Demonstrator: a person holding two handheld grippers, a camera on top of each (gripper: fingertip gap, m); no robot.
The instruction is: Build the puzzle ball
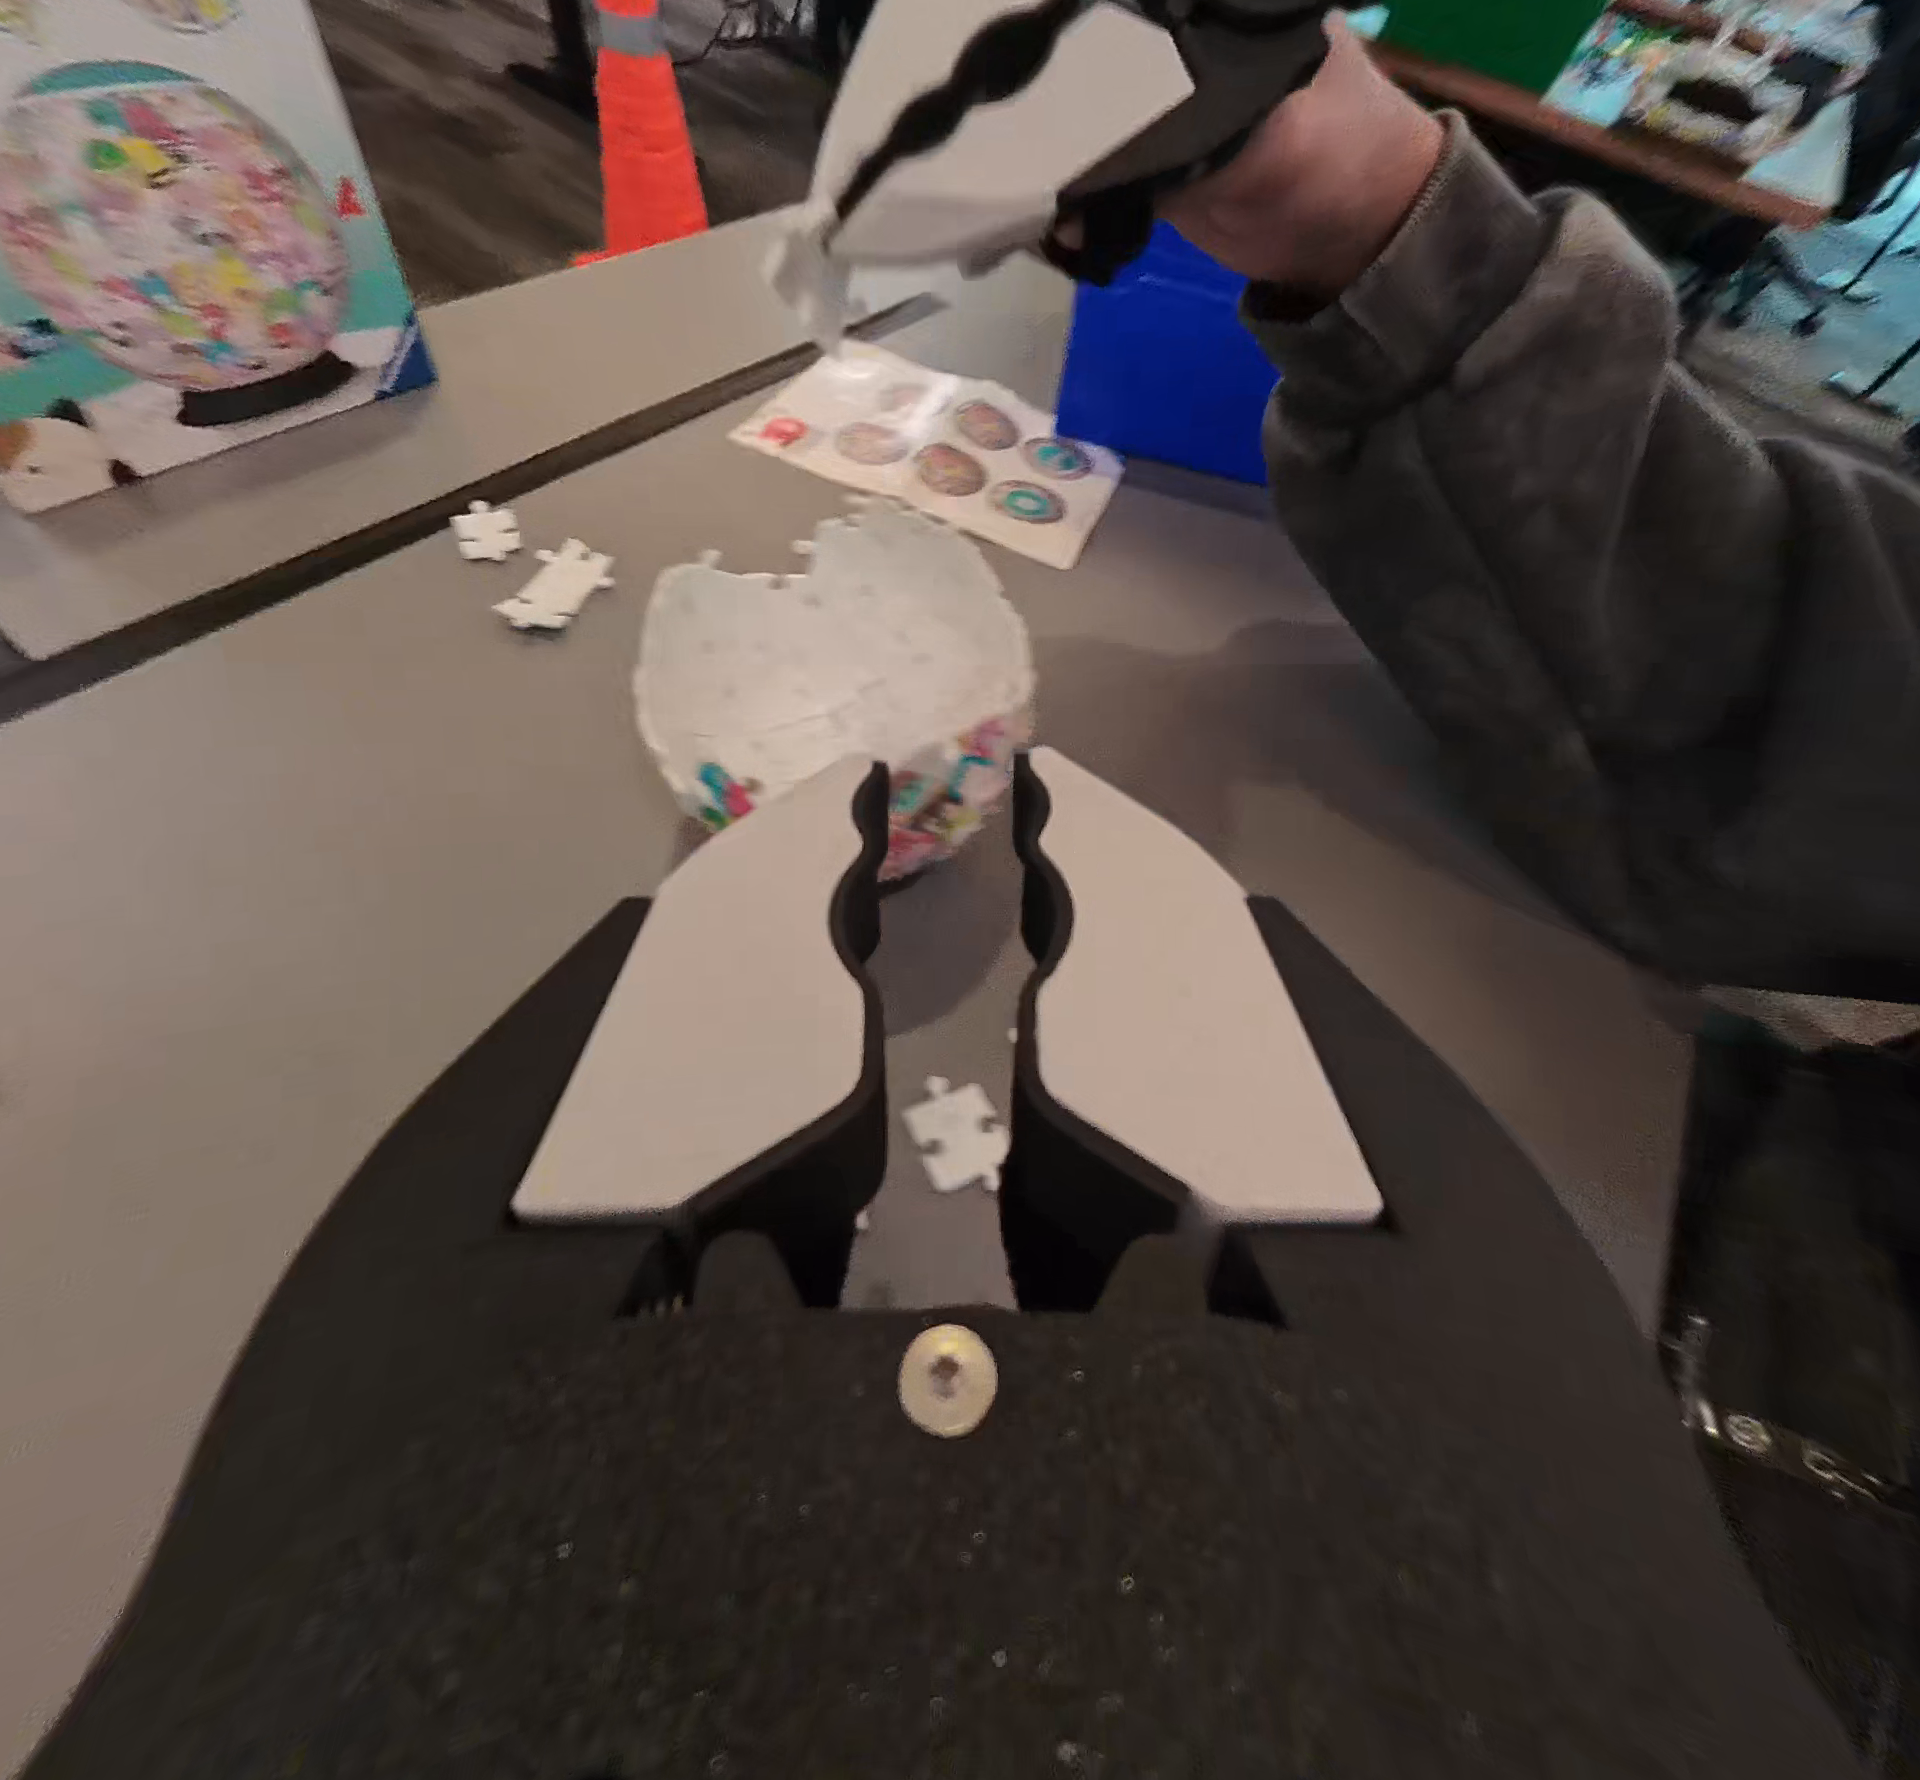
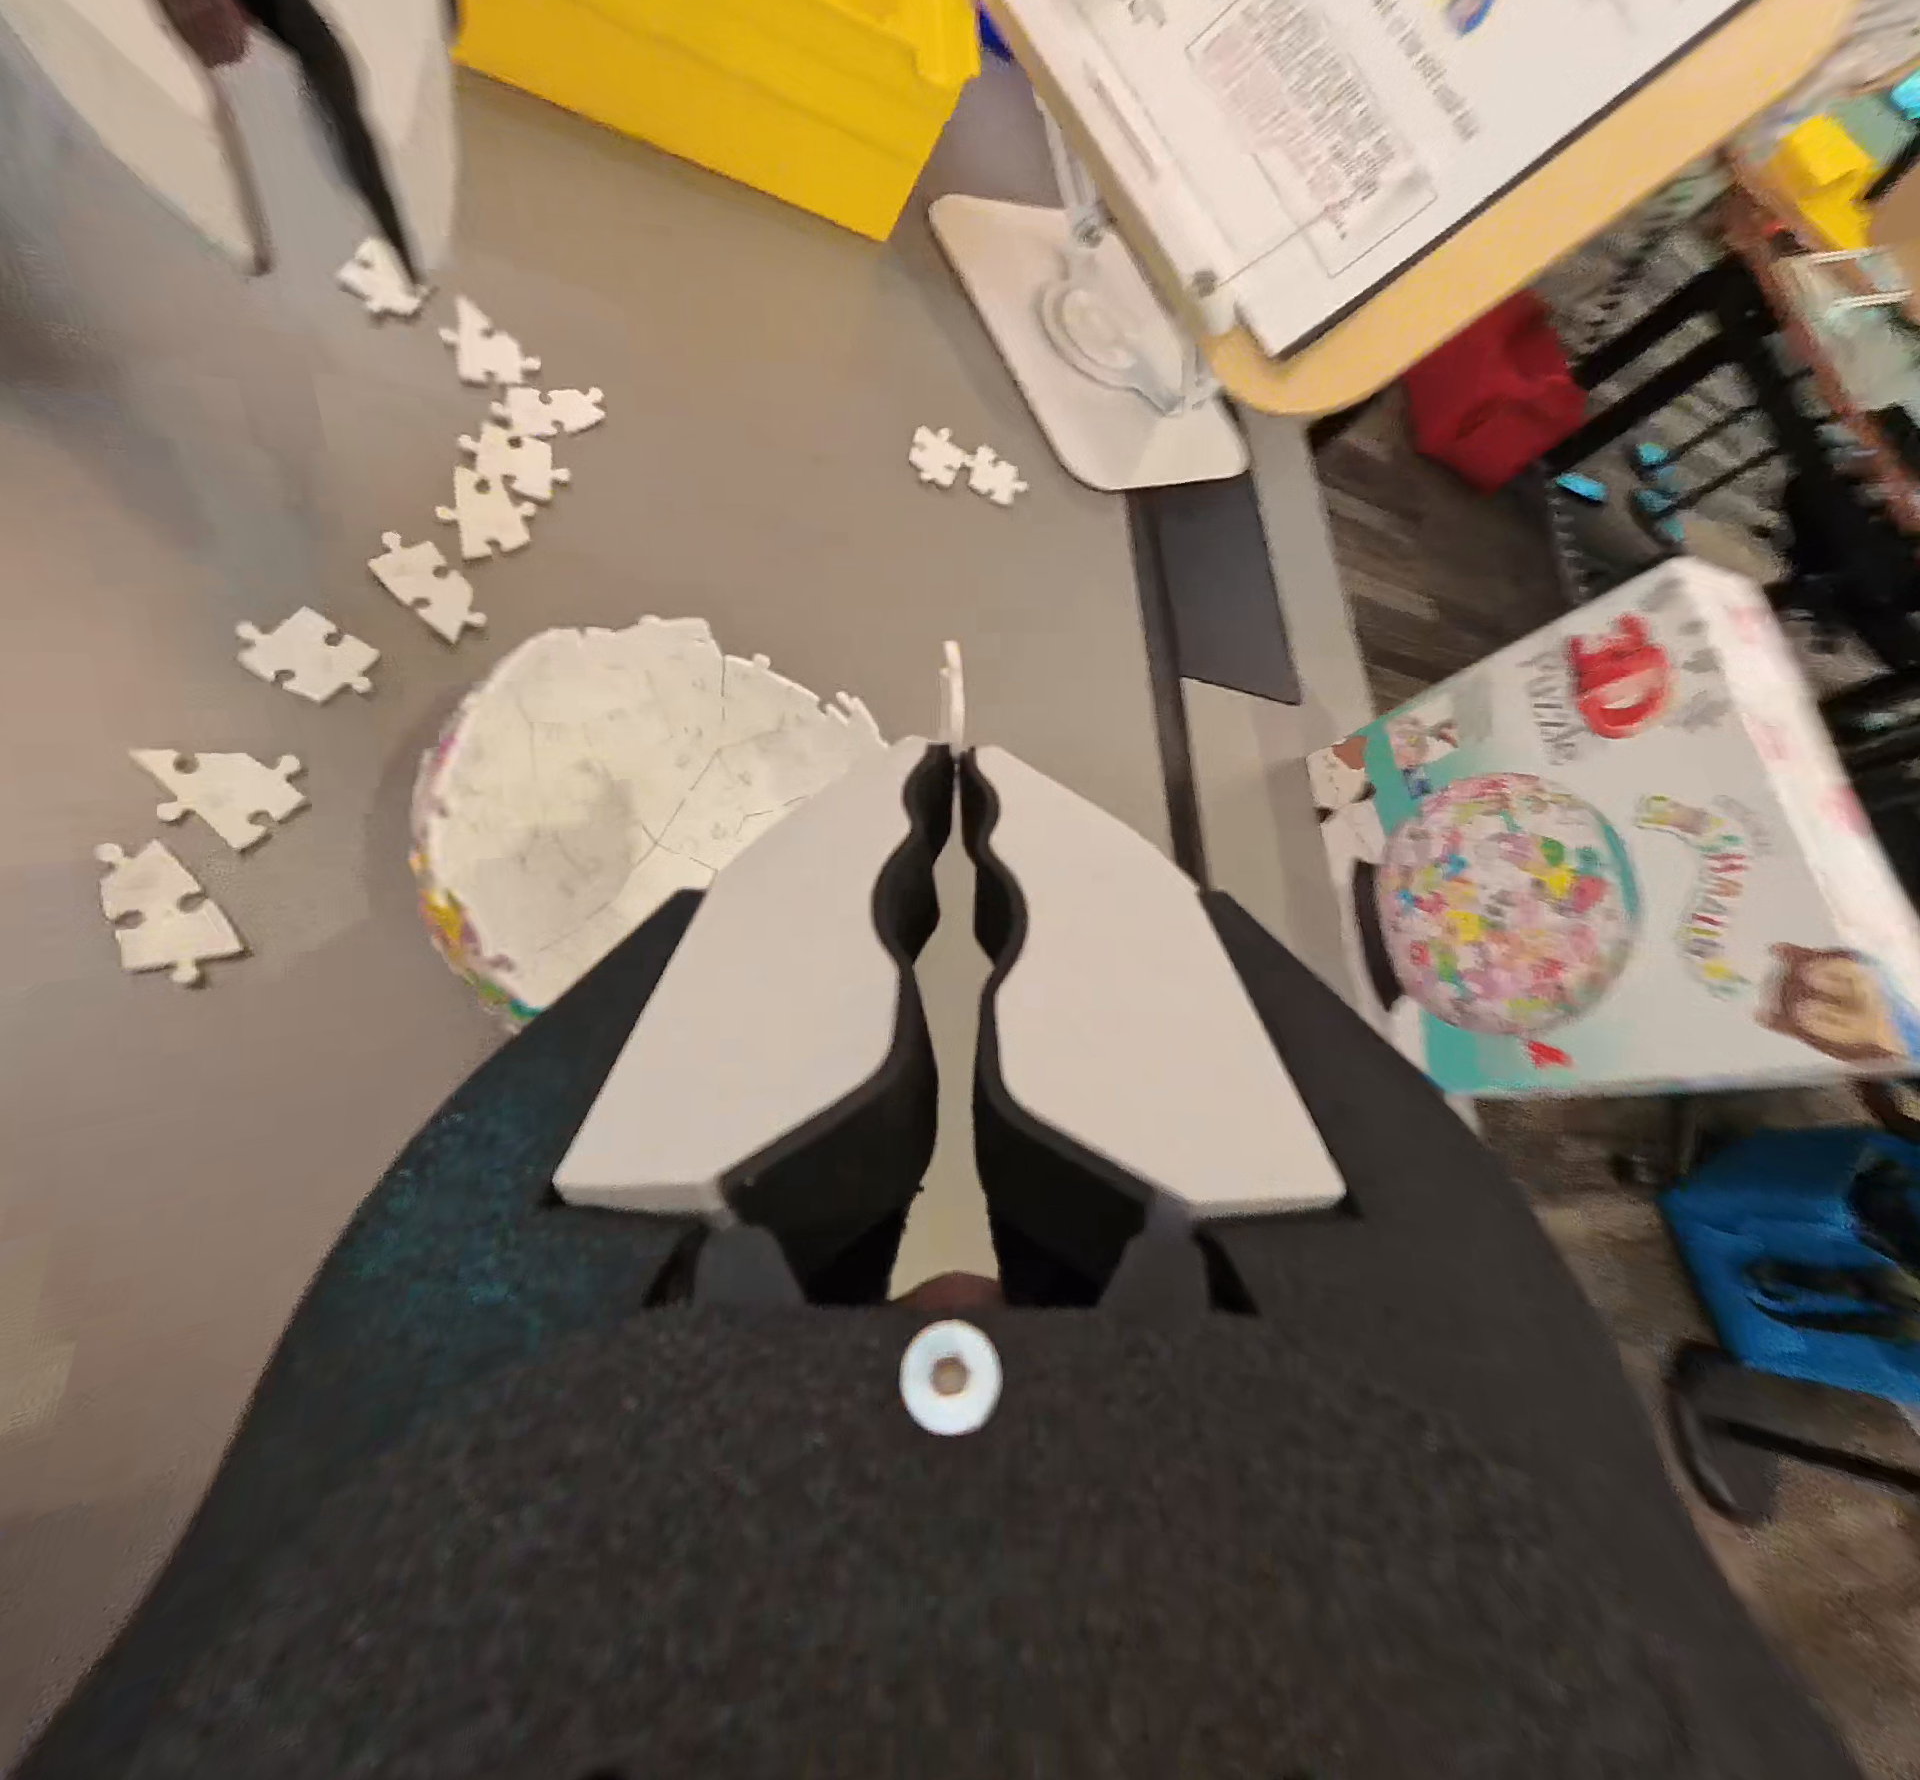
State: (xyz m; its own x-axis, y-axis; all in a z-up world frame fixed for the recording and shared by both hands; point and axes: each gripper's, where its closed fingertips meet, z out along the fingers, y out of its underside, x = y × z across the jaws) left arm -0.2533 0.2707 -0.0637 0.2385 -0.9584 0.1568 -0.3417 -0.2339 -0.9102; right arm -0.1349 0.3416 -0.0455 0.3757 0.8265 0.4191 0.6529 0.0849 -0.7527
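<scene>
The half-built puzzle ball point(image 1: 821, 660) lies on the grey table point(image 1: 312, 899) as a white open bowl with a coloured outside. It also shows in the right wrist view point(image 2: 603, 795). My left gripper point(image 1: 951, 774) is open and empty just short of the bowl, above a loose white piece point(image 1: 956, 1148). My right gripper point(image 2: 956, 759) is shut on a white puzzle piece point(image 2: 951, 702), seen edge-on and sticking out past the tips. In the left wrist view the right gripper point(image 1: 821, 224) hangs above and beyond the bowl with that piece point(image 1: 805, 286).
Several loose white pieces point(image 2: 488, 483) lie left of the bowl and two more point(image 1: 540, 577) behind it. The puzzle box point(image 1: 177, 224), a picture sheet point(image 1: 935, 452), a yellow bin point(image 2: 707, 26) and a document stand point(image 2: 1091, 348) ring the work area. A person's sleeve point(image 1: 1558, 535) is at the right. The left gripper's tips are roughly 15 cm from the right gripper's.
</scene>
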